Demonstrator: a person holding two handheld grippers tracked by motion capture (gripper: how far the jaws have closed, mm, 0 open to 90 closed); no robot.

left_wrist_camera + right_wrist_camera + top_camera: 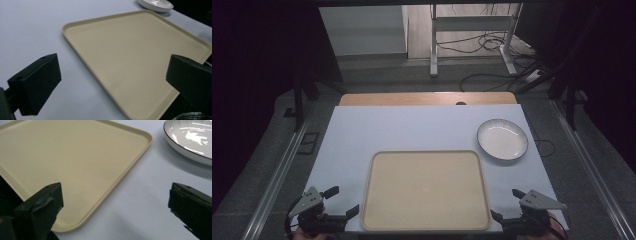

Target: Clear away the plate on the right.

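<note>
A bare cream tray [384,165] lies flat at the near middle of the pale blue table top; its rim [75,47] and corner [147,138] show close up in the gripper views. A white plate [502,139] with a dark rim sits to the tray's far right, also seen as the plate [156,4] and plate [192,140]. My left gripper [343,201] rests at the tray's near left corner, open, nothing between its jaws. My right gripper [507,205] rests at the near right corner, open and holding nothing.
The table top [412,127] ends in a wooden strip [427,98] at the far side. Beyond it stand a desk frame [472,35] and loose cables [492,75] on the floor. Metal rails [282,170] run along both sides.
</note>
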